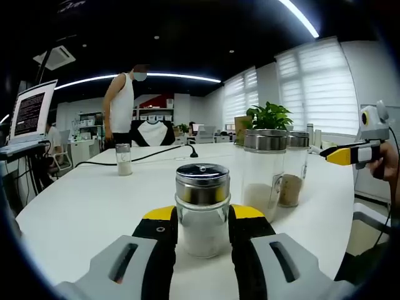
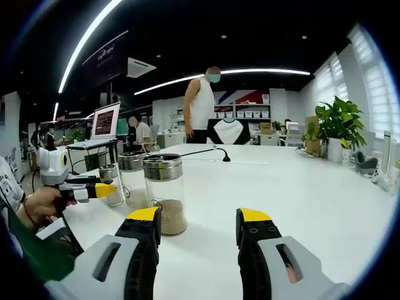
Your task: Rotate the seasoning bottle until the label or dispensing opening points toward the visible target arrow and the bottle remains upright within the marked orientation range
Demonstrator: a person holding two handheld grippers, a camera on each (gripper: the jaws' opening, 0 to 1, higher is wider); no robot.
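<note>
Where it stood: seasoning bottle point(image 1: 202, 209) upright on bench point(image 1: 87, 206), between left gripper point(image 1: 201, 232) fingers, apparently clamped.
Handling: smooth, breakable glass; grip lower body, below lid.
Right gripper point(image 2: 198, 228): fingers apart, empty.

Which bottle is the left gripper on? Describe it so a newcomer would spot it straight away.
On the white table, at the near edge, a seasoning bottle stands upright between the jaws of the left gripper. It is clear glass with white powder at the bottom. Unlike the taller jars to its right, its metal cap shows dispensing holes.
</note>
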